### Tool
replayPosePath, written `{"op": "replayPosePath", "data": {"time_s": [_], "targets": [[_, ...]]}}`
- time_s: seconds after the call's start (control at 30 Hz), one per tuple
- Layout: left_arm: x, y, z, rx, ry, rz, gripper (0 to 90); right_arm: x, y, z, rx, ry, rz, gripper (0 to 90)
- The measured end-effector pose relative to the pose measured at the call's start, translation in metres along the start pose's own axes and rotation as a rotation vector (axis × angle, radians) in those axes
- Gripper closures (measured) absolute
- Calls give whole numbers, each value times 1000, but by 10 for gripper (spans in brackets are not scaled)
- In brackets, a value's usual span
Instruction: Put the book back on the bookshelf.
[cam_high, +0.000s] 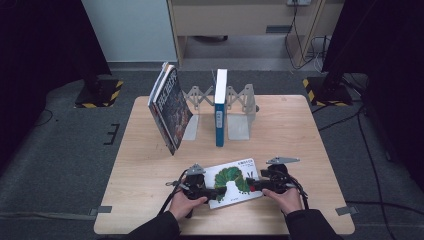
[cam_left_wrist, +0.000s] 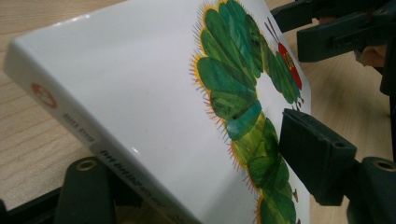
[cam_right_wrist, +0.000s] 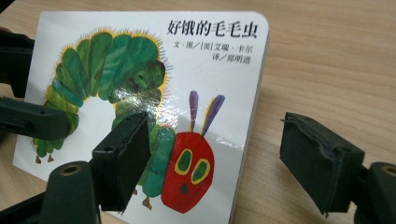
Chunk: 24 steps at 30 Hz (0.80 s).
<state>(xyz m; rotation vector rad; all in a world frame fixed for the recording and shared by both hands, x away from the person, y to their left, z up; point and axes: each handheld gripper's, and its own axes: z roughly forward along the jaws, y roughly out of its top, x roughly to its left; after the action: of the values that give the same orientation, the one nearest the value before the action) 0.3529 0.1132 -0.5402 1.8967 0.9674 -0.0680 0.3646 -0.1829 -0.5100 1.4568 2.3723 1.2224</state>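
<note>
- The wooden table (cam_high: 150, 200) fills the middle of the high view; its near edge is cut off by the frame, where two dark sleeves come in.
- A metal book rack (cam_high: 239, 107) with accordion links stands at the far side. Its lower part is partly hidden by the books. One blue-and-white book (cam_high: 220, 107) stands upright in it, spine toward the camera. A dark-covered book (cam_high: 170, 107) leans tilted against the rack's left end.
- The caterpillar picture book (cam_high: 231, 181) lies at the near middle of the table, between the two grippers. In the left gripper view its spine lettering is blurred and cannot be read, and its lower corner is cut off.
- The left gripper (cam_left_wrist: 205, 177) is clamped on the book's near left edge: one jaw sits beneath the board, the other rests on the cover over the green body. The left hand (cam_high: 186, 204) grasps it low, palm down.
- The right gripper (cam_right_wrist: 229, 165) stands spread wide. One jaw hovers over the cover by the red face, the other is off the book's edge over bare wood. Whether either touches the book is unclear. The right hand (cam_high: 286, 199) mirrors the left.
</note>
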Motion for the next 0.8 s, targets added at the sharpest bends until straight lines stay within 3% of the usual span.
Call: {"op": "replayPosePath", "data": {"time_s": [0.2,0.27,0.37,0.53,0.7,0.8], "targets": [[-2,1,-1,4,-19,-17,334,4,-2,5,40,39,7,273],[-4,2,-3,4,-24,-14,359,5,-2,7,34,38,-12,264],[-5,3,-5,1,-35,-19,407,4,-2,4,20,55,15,274],[-9,7,-10,-10,-54,-17,490,3,0,1,-23,51,7,289],[-16,13,-15,-26,-59,37,591,2,2,-5,-90,51,-2,316],[-18,14,-16,-30,-54,60,606,1,3,-6,-106,52,-7,313]]}}
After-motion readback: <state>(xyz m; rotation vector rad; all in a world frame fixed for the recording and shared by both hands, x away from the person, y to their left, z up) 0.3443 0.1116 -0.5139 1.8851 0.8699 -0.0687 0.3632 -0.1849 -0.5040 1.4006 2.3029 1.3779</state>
